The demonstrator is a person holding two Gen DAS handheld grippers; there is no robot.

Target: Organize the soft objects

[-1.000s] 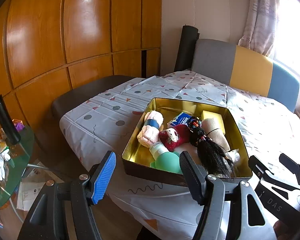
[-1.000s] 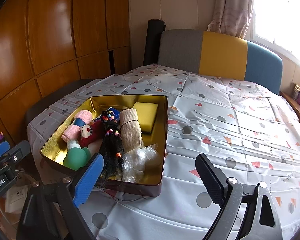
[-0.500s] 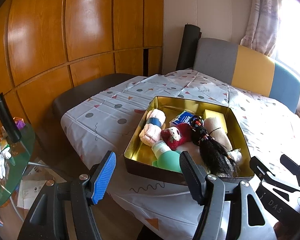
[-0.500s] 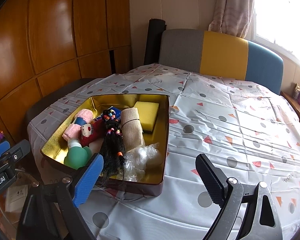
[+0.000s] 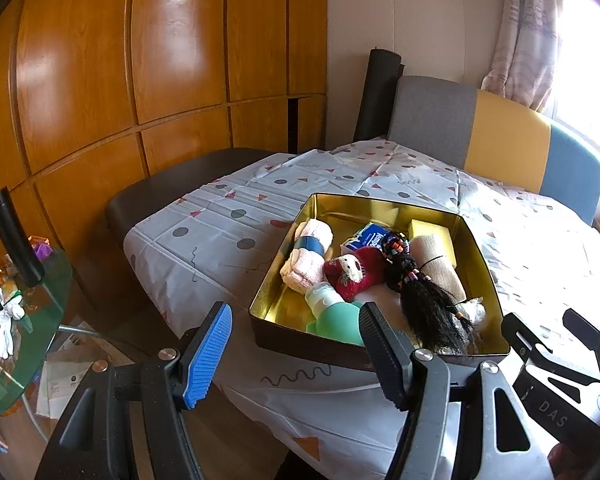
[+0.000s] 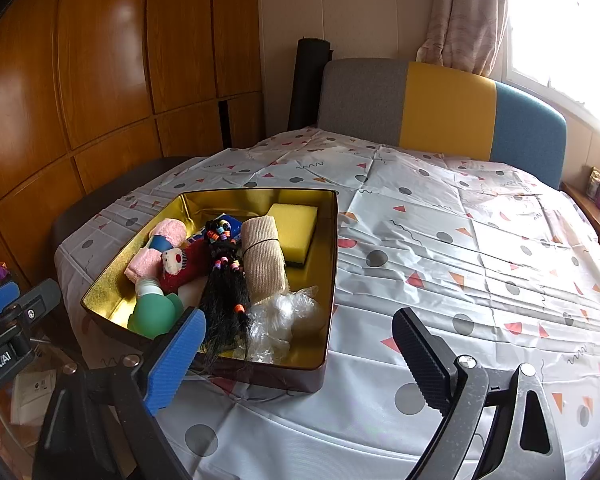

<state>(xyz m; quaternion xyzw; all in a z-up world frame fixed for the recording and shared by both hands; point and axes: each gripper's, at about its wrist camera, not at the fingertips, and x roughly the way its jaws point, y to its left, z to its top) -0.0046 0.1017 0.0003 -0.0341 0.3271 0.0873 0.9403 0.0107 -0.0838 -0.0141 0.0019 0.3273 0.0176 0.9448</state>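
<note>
A gold tin box [image 5: 478, 248] [image 6: 332, 248] sits on the patterned tablecloth. It holds a pink towel roll [image 5: 306, 258], a red plush toy [image 5: 354, 274], a black beaded hairpiece [image 6: 224, 280], a beige bandage roll [image 6: 262, 260], a yellow sponge [image 6: 294, 224], a green bottle [image 6: 152, 310], a blue tissue pack [image 5: 366, 238] and crinkled plastic wrap [image 6: 284, 320]. My left gripper [image 5: 296, 354] is open and empty, short of the box's near left corner. My right gripper [image 6: 300, 350] is open and empty, above the box's near right corner.
The tablecloth [image 6: 460, 260] spreads right of the box. A grey, yellow and blue chair back [image 6: 440, 108] stands behind the table, with a dark rolled mat [image 6: 308, 84] beside it. A dark seat [image 5: 172, 196] and a glass side table [image 5: 16, 320] with small items are at left.
Both grippers have drawn back and risen slightly, so the box sits a little further off in both views. Both jaws have stayed open and empty.
</note>
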